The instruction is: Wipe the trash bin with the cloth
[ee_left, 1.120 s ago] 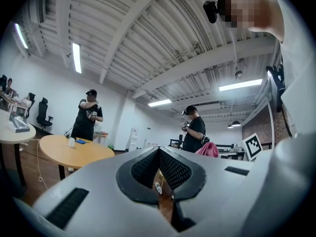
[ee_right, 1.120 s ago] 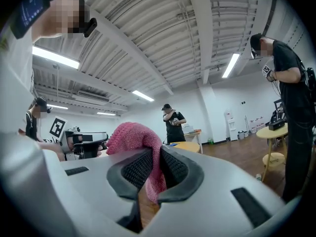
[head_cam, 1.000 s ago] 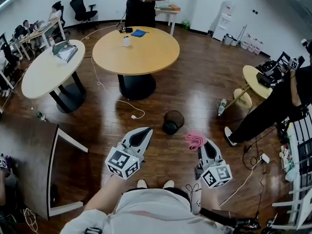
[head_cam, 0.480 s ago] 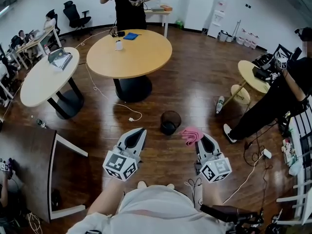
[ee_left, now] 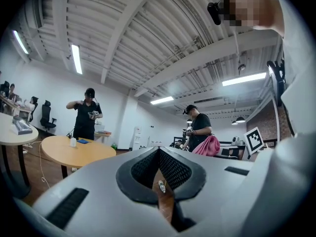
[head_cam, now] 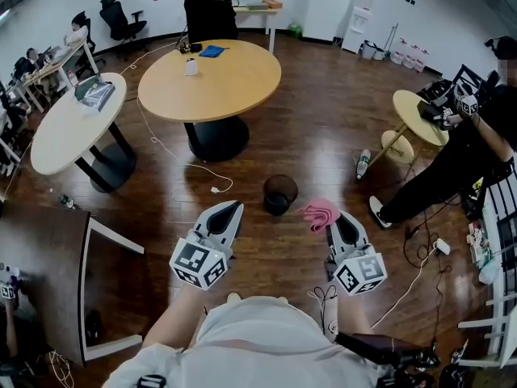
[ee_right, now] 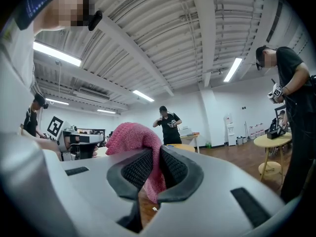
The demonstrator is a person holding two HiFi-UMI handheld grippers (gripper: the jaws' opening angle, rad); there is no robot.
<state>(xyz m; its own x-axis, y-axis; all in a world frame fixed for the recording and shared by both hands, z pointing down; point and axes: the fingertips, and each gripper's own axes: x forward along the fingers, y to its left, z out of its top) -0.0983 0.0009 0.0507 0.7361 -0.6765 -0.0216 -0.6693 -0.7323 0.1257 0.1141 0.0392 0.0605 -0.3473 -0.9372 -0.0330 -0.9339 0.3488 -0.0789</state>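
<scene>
trash bin (head_cam: 280, 194) on the floor (head_cam: 323, 136) at 12 o'clock, not yet reached.
right tool (head_cam: 334, 219) pinches the pink cloth (head_cam: 321, 214), held ready for wiping; left tool (head_cam: 229, 210) closed, empty.

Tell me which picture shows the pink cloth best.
The right gripper view: the pink cloth fills the middle, pinched in the right gripper. The head view shows a small pink bundle; the left gripper view, a far-off pink bit.

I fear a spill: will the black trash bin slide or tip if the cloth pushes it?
The trash bin looks small and mesh-walled, so probably light. It stands free on the glossy wood floor, so it may slide. Pushing high with the cloth might tip it.
</scene>
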